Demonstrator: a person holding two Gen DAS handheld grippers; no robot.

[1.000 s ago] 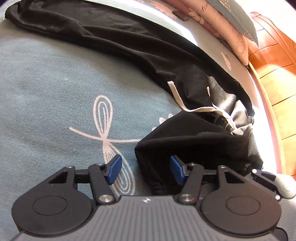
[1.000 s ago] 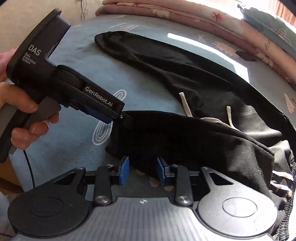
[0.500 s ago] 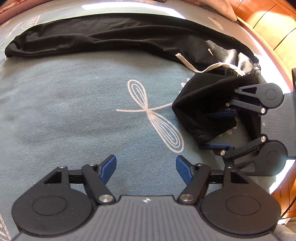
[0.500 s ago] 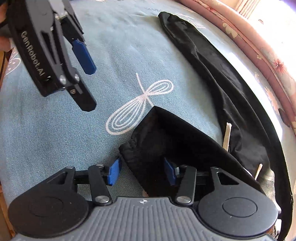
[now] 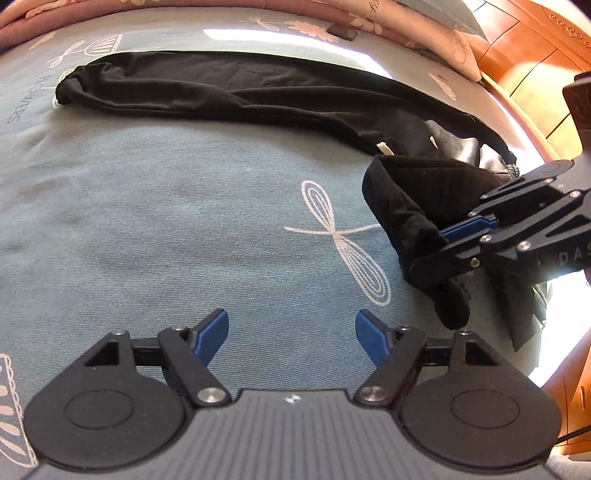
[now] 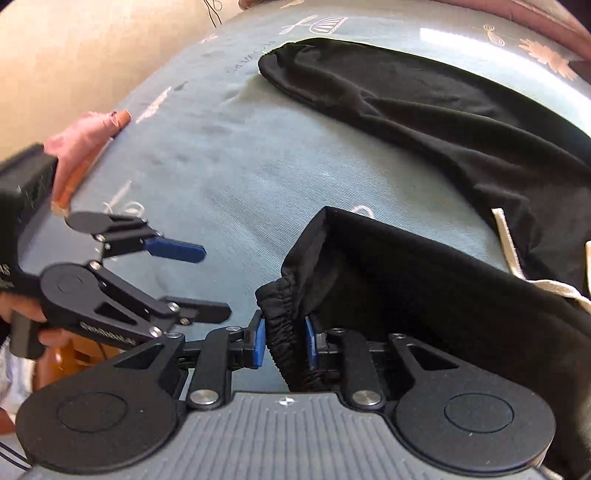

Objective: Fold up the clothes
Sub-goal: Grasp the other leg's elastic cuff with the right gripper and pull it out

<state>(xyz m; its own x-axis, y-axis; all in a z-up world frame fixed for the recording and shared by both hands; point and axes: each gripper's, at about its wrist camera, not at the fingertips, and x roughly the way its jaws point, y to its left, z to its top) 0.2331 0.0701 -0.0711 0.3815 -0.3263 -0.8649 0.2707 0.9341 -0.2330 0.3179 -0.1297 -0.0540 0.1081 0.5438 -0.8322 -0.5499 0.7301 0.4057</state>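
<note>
Two tools work over one pair of black trousers (image 6: 424,280) spread on a bed. At the bottom centre of the right wrist view, the right tool (image 6: 283,341) has just been closing and now pinches the gathered elastic cuff (image 6: 284,332) of the nearer trouser leg between its blue pads; the leg runs from there up and to the right. In the left wrist view the same tool (image 5: 458,236) reaches in from the right edge, the cuff bunched in its grip and a fold of cloth drooping below it.

At the bottom of the left wrist view, the left tool (image 5: 291,334) has just been opening, its pads wide apart with only the blue-grey bedsheet (image 5: 166,221) between them. It sits well to the left of the held cuff, with a printed whisk motif (image 5: 347,243) between them. In the right wrist view it shows at the left edge (image 6: 192,277), gaping, beside fingers on its handle.

Farther up, the other trouser leg (image 5: 229,88) lies stretched across the upper frame, its cuff at upper left. White drawstrings (image 6: 517,266) lie near the waist at right. Beyond that, pink floral bedding (image 5: 369,22) borders the sheet, with an orange wooden floor (image 5: 524,62) at upper right.
</note>
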